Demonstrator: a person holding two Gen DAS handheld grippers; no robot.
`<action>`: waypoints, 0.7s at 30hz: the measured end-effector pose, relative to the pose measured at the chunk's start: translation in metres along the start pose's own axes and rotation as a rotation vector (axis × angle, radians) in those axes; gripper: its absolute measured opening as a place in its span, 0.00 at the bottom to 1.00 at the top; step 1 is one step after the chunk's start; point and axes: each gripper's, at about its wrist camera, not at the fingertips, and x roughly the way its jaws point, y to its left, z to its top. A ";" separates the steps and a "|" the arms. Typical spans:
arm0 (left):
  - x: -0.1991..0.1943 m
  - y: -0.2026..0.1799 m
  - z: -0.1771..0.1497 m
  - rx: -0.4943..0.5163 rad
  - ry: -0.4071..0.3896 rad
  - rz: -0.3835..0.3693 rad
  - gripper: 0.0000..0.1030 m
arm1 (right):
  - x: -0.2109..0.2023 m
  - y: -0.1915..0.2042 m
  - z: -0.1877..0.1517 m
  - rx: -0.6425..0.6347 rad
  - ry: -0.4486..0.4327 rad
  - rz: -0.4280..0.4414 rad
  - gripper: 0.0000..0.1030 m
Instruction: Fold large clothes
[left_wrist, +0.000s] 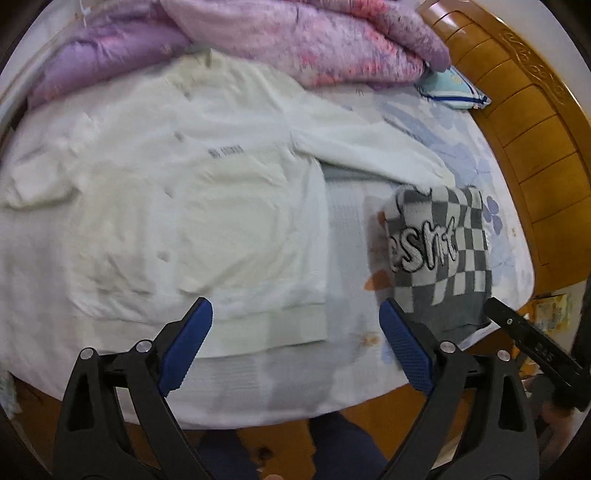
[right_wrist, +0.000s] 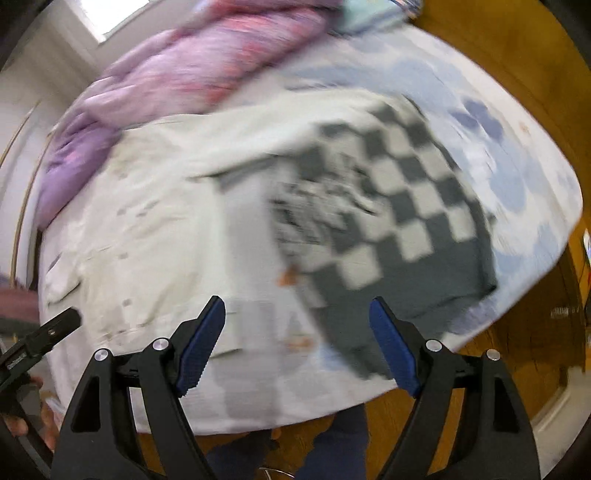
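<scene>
Judging by the bed (left_wrist: 424, 373), w/ white cardigan (left_wrist: 177, 206) spread flat at centre, unfolded, sleeve out toward 2 o'clock: barely begun. Quilt (left_wrist: 295, 40) crowds 12. Checkered knit (left_wrist: 439, 251) at 3 looks folded, touching the cuff. My left claw (left_wrist: 295, 350) & right claw (right_wrist: 297, 343): both gaping, holding nothing.

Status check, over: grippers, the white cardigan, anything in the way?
Left gripper open, empty. Right gripper open, empty. White cardigan spread flat on bed, unfolded. Folded checkered sweater sits on its right cuff.
</scene>
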 end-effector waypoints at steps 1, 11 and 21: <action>-0.016 0.005 0.002 0.017 -0.024 0.013 0.91 | -0.012 0.021 -0.001 -0.016 -0.010 0.012 0.81; -0.132 0.049 0.013 0.070 -0.174 0.031 0.92 | -0.086 0.115 -0.013 -0.079 -0.106 -0.001 0.91; -0.212 0.067 0.009 0.091 -0.257 0.015 0.95 | -0.162 0.167 -0.021 -0.130 -0.210 -0.028 0.92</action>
